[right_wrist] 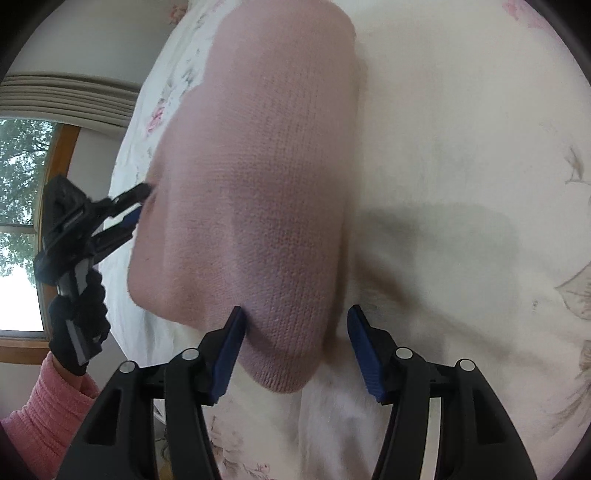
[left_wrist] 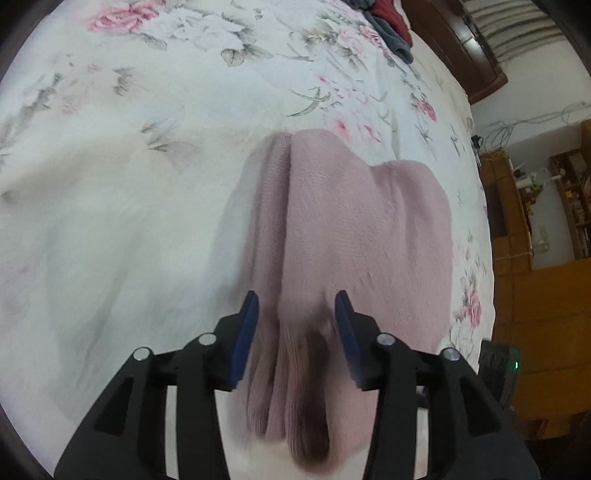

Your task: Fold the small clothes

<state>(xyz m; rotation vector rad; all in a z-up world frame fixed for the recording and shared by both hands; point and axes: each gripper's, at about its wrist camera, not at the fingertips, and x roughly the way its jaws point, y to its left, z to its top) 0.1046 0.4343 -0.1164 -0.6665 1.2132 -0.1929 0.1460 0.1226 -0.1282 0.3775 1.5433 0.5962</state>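
Lying on floral bedspread (left_wrist: 129, 166), pink knit garment (left_wrist: 351, 229)

The dusty-pink knit garment (left_wrist: 354, 229) lies folded before me on the bed. Its near edge bunches in ridges (blurred).

A bed (left_wrist: 147, 206) covered with a white quilt printed in pink roses and grey-green leaves carries a folded dusty-pink knitted garment (left_wrist: 354, 229); dark grey and red clothes (left_wrist: 391, 26) lie at its far edge.
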